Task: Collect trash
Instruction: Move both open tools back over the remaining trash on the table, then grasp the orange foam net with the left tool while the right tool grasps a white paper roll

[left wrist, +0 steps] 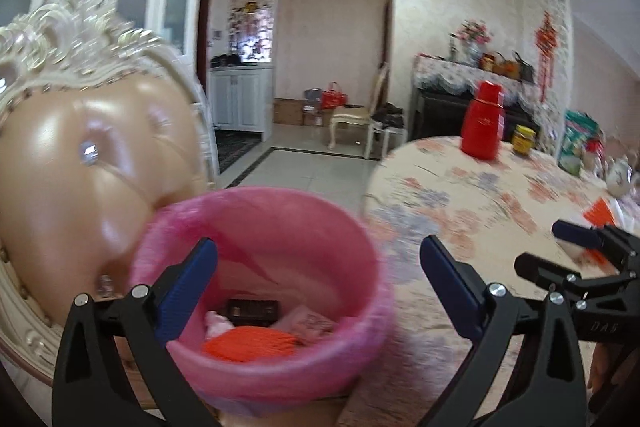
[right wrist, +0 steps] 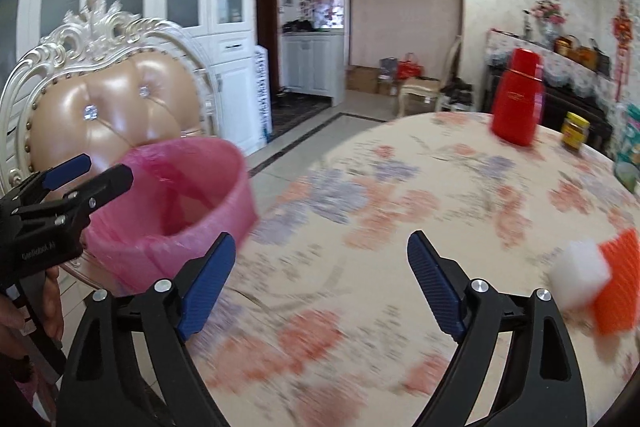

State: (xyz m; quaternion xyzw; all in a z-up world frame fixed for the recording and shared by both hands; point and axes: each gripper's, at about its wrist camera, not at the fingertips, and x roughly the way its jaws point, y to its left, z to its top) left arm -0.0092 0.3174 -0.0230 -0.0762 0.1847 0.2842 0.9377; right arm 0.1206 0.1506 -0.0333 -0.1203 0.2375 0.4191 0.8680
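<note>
Both grippers wide open, nothing between the pads on either. My left gripper [left wrist: 318, 259] sits low centre in the left wrist view, jaws spread over the rim of the pink-lined bin [left wrist: 256, 267]. Bin contents visible: an orange ribbed piece [left wrist: 250, 345], a dark flat box [left wrist: 253, 311], some pale scraps beside them. The bin sits in front of the tufted chair back [left wrist: 80, 163] that fills the left of the frame. My right gripper [right wrist: 322, 259] is low centre in its own view, jaws apart above the floral tablecloth [right wrist: 400, 211], empty. Trash left on the table: a white foam block [right wrist: 580, 275] touching an orange ribbed piece [right wrist: 618, 283] at the right edge of the right wrist view, near the right finger but apart from it. Red flask [right wrist: 518, 99] and a yellow-lidded jar [right wrist: 575, 131] stand upper right, well apart from both grippers. Heavy blur on the tablecloth.
</note>
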